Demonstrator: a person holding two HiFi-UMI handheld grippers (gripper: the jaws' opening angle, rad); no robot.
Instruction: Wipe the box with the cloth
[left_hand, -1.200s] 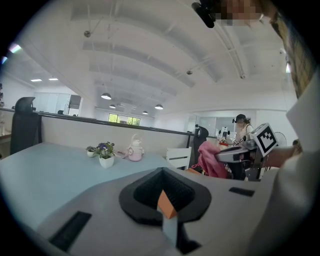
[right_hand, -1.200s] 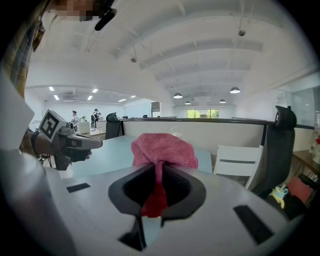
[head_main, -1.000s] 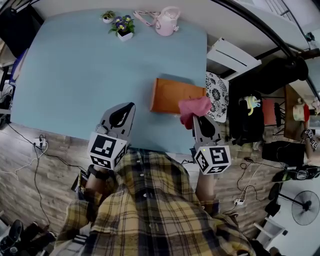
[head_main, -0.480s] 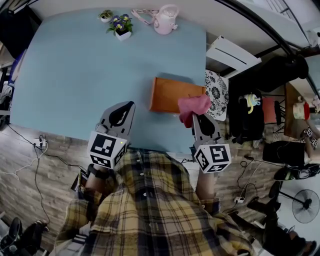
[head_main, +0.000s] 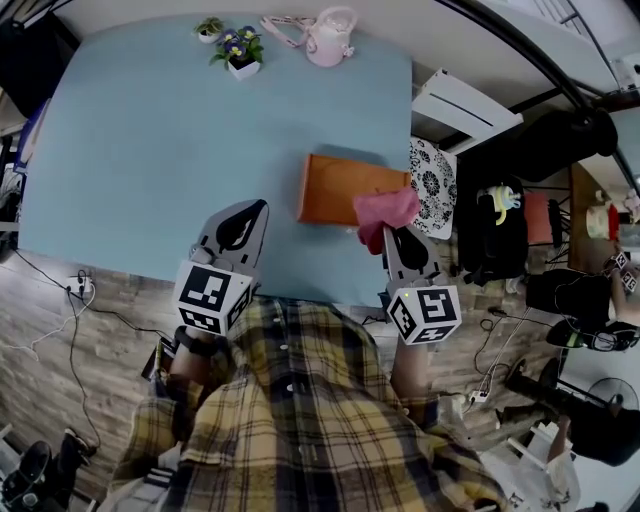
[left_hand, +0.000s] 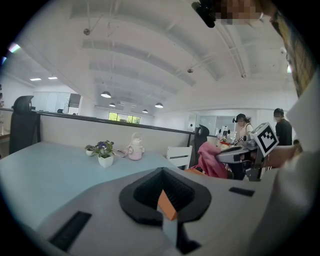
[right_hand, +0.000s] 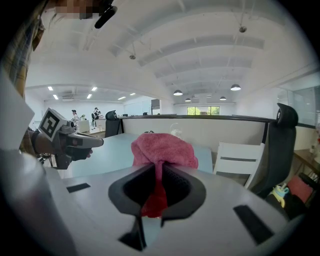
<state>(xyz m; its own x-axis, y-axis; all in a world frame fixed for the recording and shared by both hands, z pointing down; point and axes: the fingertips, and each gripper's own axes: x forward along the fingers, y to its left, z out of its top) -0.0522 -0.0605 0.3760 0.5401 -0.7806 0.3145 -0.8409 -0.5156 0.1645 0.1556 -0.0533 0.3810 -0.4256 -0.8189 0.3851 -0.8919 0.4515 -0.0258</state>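
Pink cloth (right_hand: 162, 147): bunched and clamped between the jaws of the right hand-held gripper (right_hand: 159, 192). A soft wad stands out beyond the tips and a tail hangs back between them.
Orange box (head_main: 345, 190): lies flat on the blue bench (head_main: 150, 150), toward its right side and close to the near edge.
Box against right hand-held gripper: the box sits just beyond the tips and mostly to their left. In the head view the wad overlaps the box's near right corner; whether it already touches the surface cannot be told.
Left hand-held gripper (head_main: 240, 225): clenched on nothing, over the bench's near edge, well left of the box.
Step in hand: likely setting the cloth onto the box to begin wiping.
Doing it well: lower until only the wad presses on the top, keeping the hard tips off it. Sweep from the near right corner toward the far left in overlapping strokes. Keep pressure light, since the box looks free to slide and its right end is near the bench's edge. The idle left hand-held gripper could brace the box's left side.
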